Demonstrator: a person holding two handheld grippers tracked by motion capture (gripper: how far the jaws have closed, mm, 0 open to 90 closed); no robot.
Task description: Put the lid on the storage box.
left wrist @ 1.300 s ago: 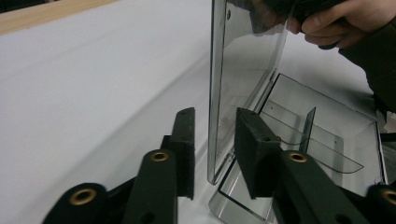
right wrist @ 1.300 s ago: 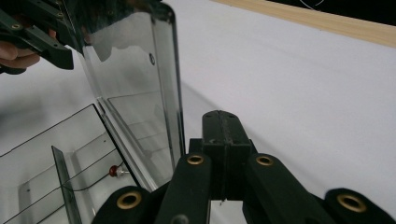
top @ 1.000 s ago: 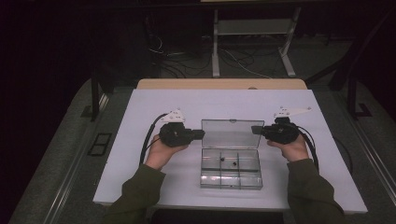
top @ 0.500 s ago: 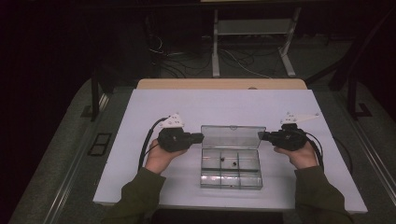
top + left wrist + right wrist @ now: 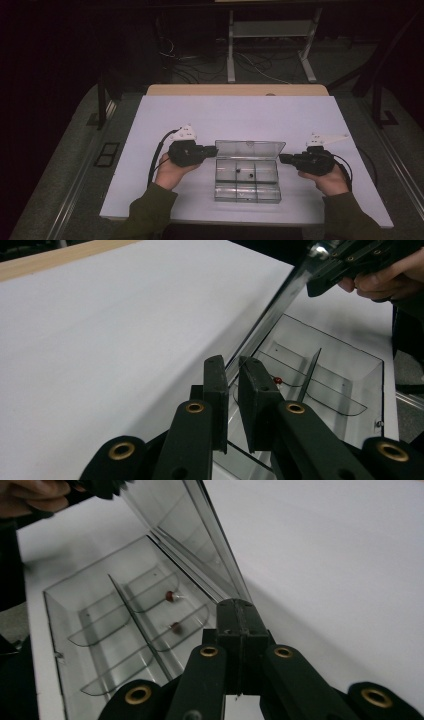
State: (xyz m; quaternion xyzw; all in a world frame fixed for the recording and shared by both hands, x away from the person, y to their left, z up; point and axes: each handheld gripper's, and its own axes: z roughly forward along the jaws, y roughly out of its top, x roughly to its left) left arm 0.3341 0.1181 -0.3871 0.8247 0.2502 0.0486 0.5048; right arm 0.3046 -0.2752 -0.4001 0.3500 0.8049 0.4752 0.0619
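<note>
You have one clear box (image 5: 247, 180) in the middle of the desk (image 5: 240, 117), lid up, holding two small, maybe red, beads (image 5: 170, 596). Your left tool (image 5: 229, 385) is open a crack around the lid's edge; your right tool (image 5: 239, 615) is shut, empty.

Olive-green sleeves (image 5: 150, 212), blk grippers w/ brass rivets (image 5: 208, 651) (grey three-cornered top plates (image 5: 183, 133)), blk cables (image 5: 156, 152)

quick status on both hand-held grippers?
Left hand-held gripper: jaws slightly apart around the lid's edge.
Right hand-held gripper: shut, holding nothing.
</note>
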